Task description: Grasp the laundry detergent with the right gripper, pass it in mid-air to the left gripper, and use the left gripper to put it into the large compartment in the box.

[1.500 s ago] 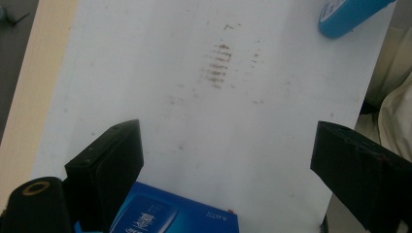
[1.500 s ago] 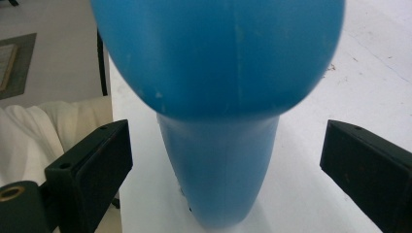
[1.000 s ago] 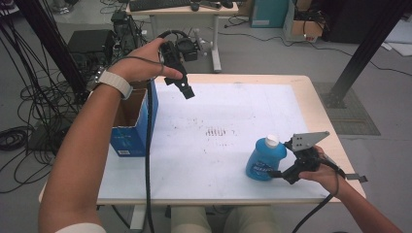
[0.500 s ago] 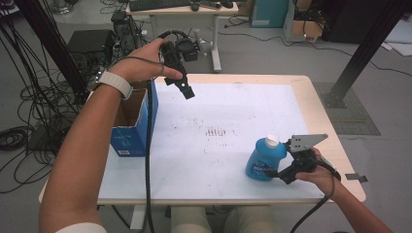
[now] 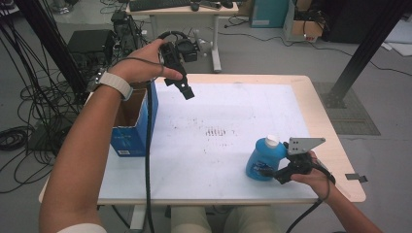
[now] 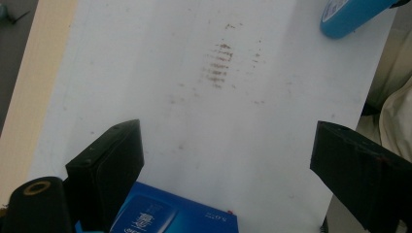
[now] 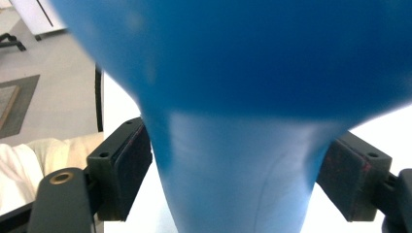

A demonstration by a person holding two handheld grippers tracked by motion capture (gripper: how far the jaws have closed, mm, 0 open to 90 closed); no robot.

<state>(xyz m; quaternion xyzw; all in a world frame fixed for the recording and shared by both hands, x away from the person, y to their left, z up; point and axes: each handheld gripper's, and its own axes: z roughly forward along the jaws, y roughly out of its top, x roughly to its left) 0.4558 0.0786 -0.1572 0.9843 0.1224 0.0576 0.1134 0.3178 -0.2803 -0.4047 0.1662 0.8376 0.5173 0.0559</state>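
The right gripper [image 5: 272,172], its jaws just closing, now presses both pads on the blue plastic bottle with a white cap [image 5: 262,158] standing near the white table's [image 5: 218,107] front edge, unlifted, while the left gripper [image 5: 186,92] hovers open and empty beside the open blue cardboard box [image 5: 127,133].

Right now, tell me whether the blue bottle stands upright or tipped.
Upright: blue bottle stands on its base, white cap on top.

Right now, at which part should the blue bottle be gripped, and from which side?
Grip the blue bottle at its narrowed handle part, coming level from the table's right edge, as the right hand-held gripper does. The bottle stands upright there, and its jaws, just closing, already flank that slimmer section.
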